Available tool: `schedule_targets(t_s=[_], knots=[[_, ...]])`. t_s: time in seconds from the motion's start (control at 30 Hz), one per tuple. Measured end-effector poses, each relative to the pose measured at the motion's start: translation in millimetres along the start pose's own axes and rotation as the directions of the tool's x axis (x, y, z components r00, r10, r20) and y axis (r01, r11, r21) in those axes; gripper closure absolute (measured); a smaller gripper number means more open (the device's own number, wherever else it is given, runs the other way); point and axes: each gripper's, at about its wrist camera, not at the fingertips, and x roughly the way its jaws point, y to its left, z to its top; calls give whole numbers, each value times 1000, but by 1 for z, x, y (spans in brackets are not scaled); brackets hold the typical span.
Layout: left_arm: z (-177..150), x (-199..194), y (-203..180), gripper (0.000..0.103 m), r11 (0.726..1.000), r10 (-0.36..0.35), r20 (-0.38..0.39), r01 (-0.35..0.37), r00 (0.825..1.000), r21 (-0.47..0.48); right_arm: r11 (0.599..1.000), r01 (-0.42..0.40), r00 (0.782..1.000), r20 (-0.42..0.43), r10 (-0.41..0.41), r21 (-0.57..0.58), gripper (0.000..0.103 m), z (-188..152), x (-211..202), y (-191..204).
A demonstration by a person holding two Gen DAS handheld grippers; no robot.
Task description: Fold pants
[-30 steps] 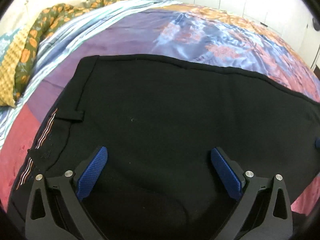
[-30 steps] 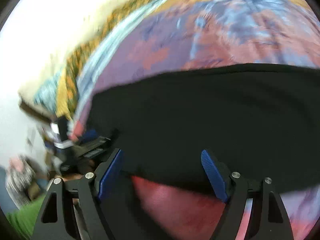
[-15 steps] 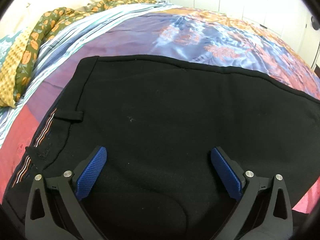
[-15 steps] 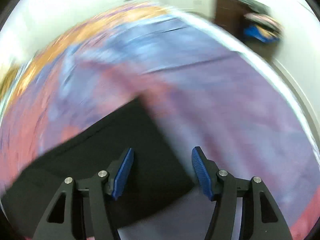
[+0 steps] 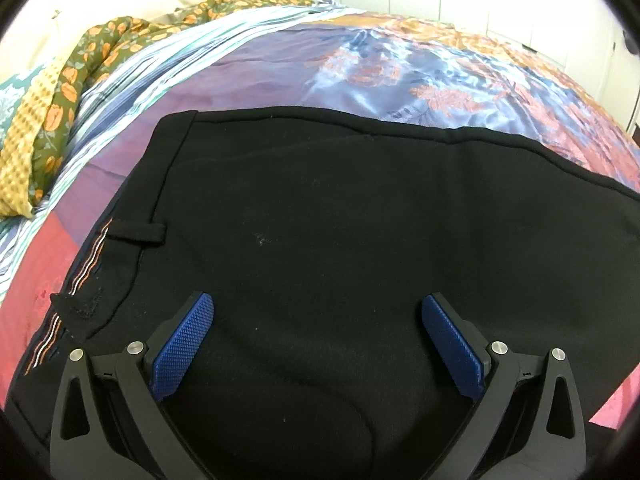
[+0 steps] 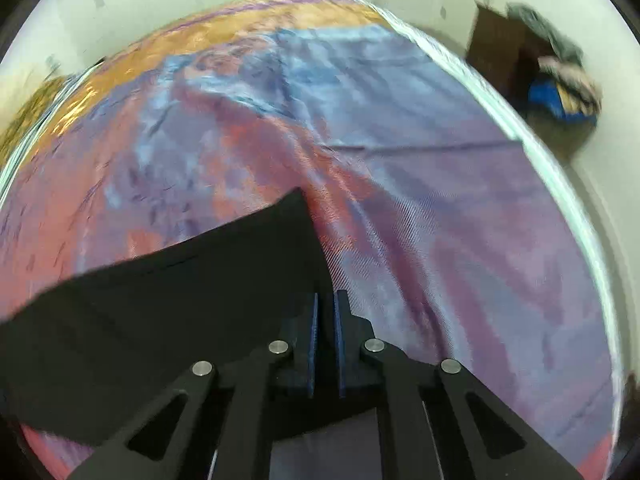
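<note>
Black pants [image 5: 340,240] lie flat on a bed, waistband with a belt loop at the left in the left wrist view. My left gripper [image 5: 318,324] is open and empty, its blue pads spread wide just above the seat of the pants. In the right wrist view the leg end of the pants [image 6: 180,292] lies on the cover. My right gripper [image 6: 326,300] is shut on the hem edge of the pants, the blue pads nearly together with black cloth between them.
The bed cover [image 5: 400,76] is shiny purple, blue and orange. A green floral quilt and a yellow pillow [image 5: 52,120] lie at the far left. A brown cabinet and a blue bag [image 6: 560,100] stand beside the bed at the right.
My right gripper swung along the pants to the leg end and closed on the hem. My left gripper stayed open over the seat, almost still.
</note>
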Motion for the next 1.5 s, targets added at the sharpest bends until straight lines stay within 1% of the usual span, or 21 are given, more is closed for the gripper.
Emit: schedule_targets(t_s=[0.1, 0.2, 0.23, 0.27, 0.33, 0.4, 0.47, 0.5, 0.53, 0.57, 0.6, 0.63, 0.7, 0.8, 0.87, 0.97, 1.07, 1.17, 1.23, 1.43, 1.5], knots=[[0, 0, 0, 1, 1000, 0, 0, 0, 1000, 1, 997, -20, 995, 97, 27, -76, 96, -35, -63, 11], [1, 1, -1, 1, 1000, 4, -3, -4, 1000, 3, 993, -51, 984, 167, 68, -108, 97, -95, -135, 15], [1, 1, -1, 1, 1000, 5, -4, -5, 1000, 4, 992, -56, 981, 179, 75, -110, 97, -114, -152, 16], [1, 1, -1, 1, 1000, 7, -6, -7, 1000, 6, 994, -64, 979, 187, 81, -94, 97, -148, -175, 13], [2, 1, -2, 1, 1000, 13, -11, -13, 1000, 10, 996, -83, 983, 161, 89, -43, 99, -193, -194, 6], [4, 1, -3, 0, 1000, 21, -25, -21, 999, 12, 1000, 1, 996, 88, 0, -7, 99, -246, -200, 1], [9, 0, -4, 0, 999, 37, -55, -36, 998, 18, 993, 116, 993, 36, -116, 12, 95, -282, -203, -2], [12, -2, -5, 0, 998, 53, -79, -51, 995, 26, 988, 153, 988, 23, -154, 31, 85, -294, -207, -3], [15, -9, -6, 1, 998, 62, -102, -59, 993, 34, 984, 172, 984, 26, -174, 55, 67, -303, -214, -3], [15, -22, -7, 1, 998, 52, -105, -49, 993, 35, 982, 168, 983, 54, -173, 86, 56, -311, -226, 0], [13, -32, -8, 1, 999, 32, -96, -29, 995, 34, 983, 155, 982, 90, -164, 101, 35, -316, -236, 6], [7, -52, -9, 1, 999, -16, -75, 19, 997, 35, 985, 141, 980, 126, -154, 103, 23, -319, -245, 16], [-11, -83, -15, 1, 994, -90, -53, 93, 995, 52, 993, 100, 976, 186, -111, 70, 22, -325, -258, 46], [-45, -119, -27, 1, 977, -183, -64, 189, 981, 99, 999, -6, 978, 207, -2, 39, 18, -326, -253, 92], [-66, -131, -32, 1, 969, -206, -76, 214, 976, 124, 996, -83, 977, 198, 76, 25, 15, -330, -241, 123], [-85, -130, -34, 1, 970, -178, -87, 190, 980, 154, 988, -155, 973, 172, 152, 5, 15, -336, -219, 161], [-90, -118, -23, 1, 978, -146, -117, 161, 982, 129, 993, -109, 981, 154, 115, -48, 13, -347, -198, 190], [-89, -107, -11, 1, 980, -165, -157, 180, 974, 81, 996, -20, 997, 79, 26, -84, 9, -361, -168, 207], [-93, -101, -8, 1, 978, -188, -177, 201, 966, 57, 994, 19, 998, 68, -12, -103, 3, -367, -164, 212], [-97, -96, -15, 0, 979, -166, -169, 183, 972, 94, 998, -49, 996, 78, 52, -45, 0, -376, -163, 197], [-97, -95, -14, 0, 978, -169, -172, 187, 970, 92, 998, -39, 996, 83, 43, -50, 0, -377, -163, 199]])
